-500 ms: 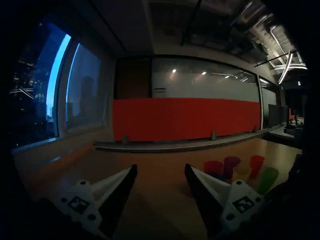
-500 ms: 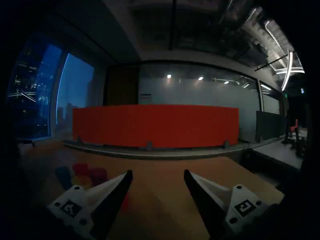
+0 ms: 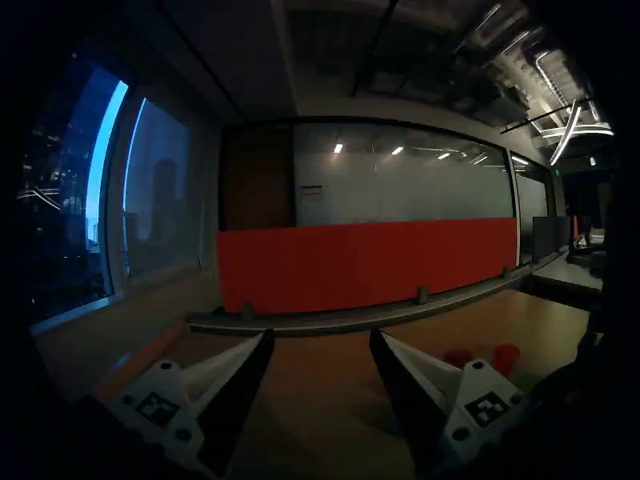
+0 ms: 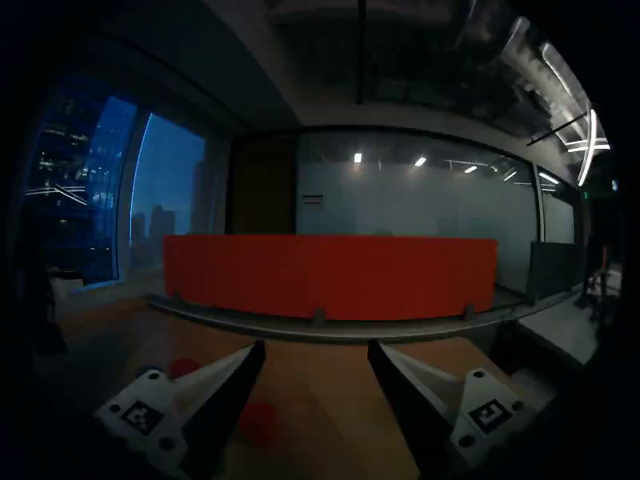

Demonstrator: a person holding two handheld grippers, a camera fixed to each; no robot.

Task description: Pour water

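In the left gripper view my left gripper [image 3: 320,348] is open above the wooden table [image 3: 320,400], nothing between its fingers. Low on the right, past its right finger, the tops of a dark red cup [image 3: 458,357] and a red cup [image 3: 506,356] show. In the right gripper view my right gripper [image 4: 316,356] is open too, with nothing held. A red cup [image 4: 258,422] stands on the table just right of its left finger, and another red cup top [image 4: 183,367] peeks over that finger. The room is dim.
A long orange partition [image 3: 360,264] stands along the table's far edge, with glass walls behind it. Large windows [image 3: 80,200] lie to the left. A second desk [image 4: 560,328] sits lower at the right of the right gripper view.
Both cameras have tilted upward. The cups have slid down toward the bottom of each view, and the yellow, green and blue cups have dropped out of sight. Both grippers stay open.
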